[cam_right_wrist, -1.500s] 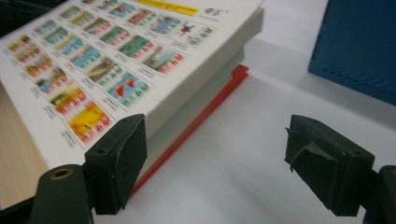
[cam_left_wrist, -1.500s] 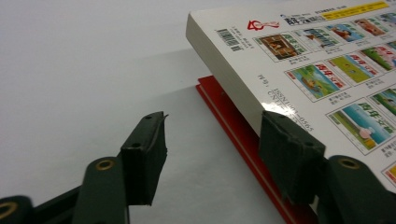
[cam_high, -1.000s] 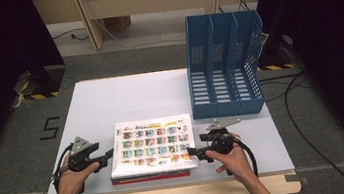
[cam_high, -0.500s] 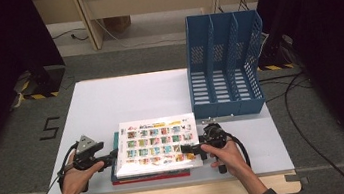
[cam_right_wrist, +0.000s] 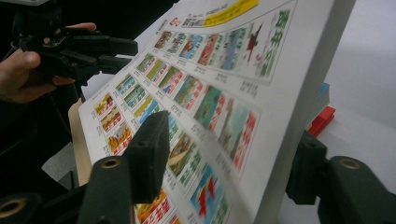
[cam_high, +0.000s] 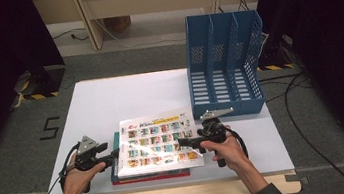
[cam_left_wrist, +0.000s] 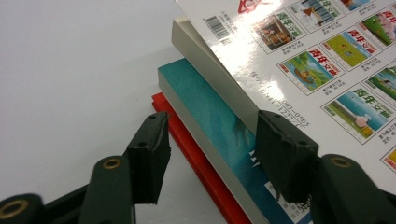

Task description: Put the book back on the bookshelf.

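Note:
Three books are stacked at the table's front: a red one (cam_high: pixel 150 178) at the bottom, a teal one (cam_left_wrist: pixel 210 112) above it, and a white picture-cover book (cam_high: pixel 158 141) on top. My left gripper (cam_high: pixel 114 155) is at the stack's left edge. One jaw rests on the teal cover under the white book, the other sits beside the red book (cam_left_wrist: pixel 196 158), so it is shut around the two lower books. My right gripper (cam_right_wrist: pixel 229 163) has just been closing and clamps the white book (cam_right_wrist: pixel 210 60) by its right edge. That edge is tilted up off the stack.
A blue file rack (cam_high: pixel 224 65) with upright slots stands at the table's (cam_high: pixel 125 98) back right, just beyond the right hand. The table's front edge lies close behind the stack. A person's hand (cam_right_wrist: pixel 18 74) holds the left gripper (cam_right_wrist: pixel 116 51) across the book.
The white book lay flat on the stack; now its right edge is raised and the teal book shows at its left. The right gripper's jaws have closed onto it.

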Demonstrator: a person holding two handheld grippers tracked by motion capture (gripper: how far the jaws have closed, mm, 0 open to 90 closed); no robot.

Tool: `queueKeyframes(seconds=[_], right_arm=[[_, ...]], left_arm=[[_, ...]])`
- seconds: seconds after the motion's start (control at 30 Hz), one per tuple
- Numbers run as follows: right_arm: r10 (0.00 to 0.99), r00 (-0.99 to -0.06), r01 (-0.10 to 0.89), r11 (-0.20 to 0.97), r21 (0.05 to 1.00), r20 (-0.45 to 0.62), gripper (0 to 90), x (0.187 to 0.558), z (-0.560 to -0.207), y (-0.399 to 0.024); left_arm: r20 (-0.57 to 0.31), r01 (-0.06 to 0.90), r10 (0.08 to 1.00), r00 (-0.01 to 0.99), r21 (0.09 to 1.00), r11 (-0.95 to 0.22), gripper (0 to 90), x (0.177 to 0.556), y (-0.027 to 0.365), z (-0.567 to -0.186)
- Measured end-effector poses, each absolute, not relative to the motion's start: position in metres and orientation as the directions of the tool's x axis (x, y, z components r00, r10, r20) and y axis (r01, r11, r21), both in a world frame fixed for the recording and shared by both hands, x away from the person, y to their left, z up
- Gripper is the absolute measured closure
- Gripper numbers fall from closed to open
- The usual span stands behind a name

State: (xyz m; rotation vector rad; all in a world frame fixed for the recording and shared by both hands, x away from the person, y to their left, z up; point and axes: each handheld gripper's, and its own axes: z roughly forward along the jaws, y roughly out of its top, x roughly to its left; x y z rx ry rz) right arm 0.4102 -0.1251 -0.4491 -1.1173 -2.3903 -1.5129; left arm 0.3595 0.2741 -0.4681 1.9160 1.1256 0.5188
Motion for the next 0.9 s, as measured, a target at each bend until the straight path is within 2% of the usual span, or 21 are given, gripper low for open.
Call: queueKeyframes(seconds=[0.1, 0.17, 0.27, 0.4, 0.5, 0.53, 0.57, 0.63, 0.77, 0.9], right_arm=[[0.525, -0.739, 0.618, 0.276, 0.736, 0.423, 58.3, 0.416, -0.445, -0.124], [0.527, -0.739, 0.615, 0.278, 0.738, 0.418, 61.2, 0.417, -0.443, -0.124], [0.545, -0.761, 0.582, 0.335, 0.741, 0.352, 65.3, 0.420, -0.432, -0.119], [0.545, -0.762, 0.578, 0.328, 0.748, 0.350, 67.9, 0.423, -0.425, -0.120], [0.544, -0.773, 0.557, 0.332, 0.761, 0.327, 70.2, 0.423, -0.415, -0.121], [0.542, -0.772, 0.555, 0.321, 0.767, 0.332, 71.4, 0.423, -0.410, -0.124], [0.542, -0.772, 0.555, 0.321, 0.767, 0.332, 71.4, 0.423, -0.410, -0.124], [0.527, -0.780, 0.549, 0.316, 0.774, 0.338, 72.2, 0.421, -0.403, -0.126], [0.518, -0.776, 0.557, 0.295, 0.776, 0.360, 72.5, 0.421, -0.396, -0.127], [0.515, -0.781, 0.550, 0.301, 0.779, 0.352, 72.7, 0.422, -0.388, -0.126]], left_arm=[[-0.048, 0.505, 0.855, 0.517, 0.823, -0.259, 48.8, 0.359, 0.273, -0.468], [-0.051, 0.504, 0.854, 0.517, 0.825, -0.256, 48.8, 0.359, 0.272, -0.468], [-0.037, 0.494, 0.852, 0.522, 0.828, -0.267, 52.5, 0.357, 0.269, -0.468], [-0.008, 0.481, 0.853, 0.521, 0.829, -0.286, 51.3, 0.356, 0.265, -0.468], [-0.004, 0.475, 0.854, 0.521, 0.832, -0.286, 42.2, 0.358, 0.265, -0.469], [-0.002, 0.473, 0.854, 0.520, 0.833, -0.286, 29.8, 0.358, 0.266, -0.470], [0.000, 0.472, 0.854, 0.520, 0.834, -0.287, 29.8, 0.359, 0.267, -0.470], [-0.018, 0.465, 0.850, 0.527, 0.843, -0.270, 14.7, 0.360, 0.273, -0.468], [-0.029, 0.460, 0.864, 0.502, 0.855, -0.239, 14.9, 0.360, 0.282, -0.464], [-0.079, 0.490, 0.897, 0.435, 0.857, -0.163, 14.9, 0.366, 0.303, -0.466]])
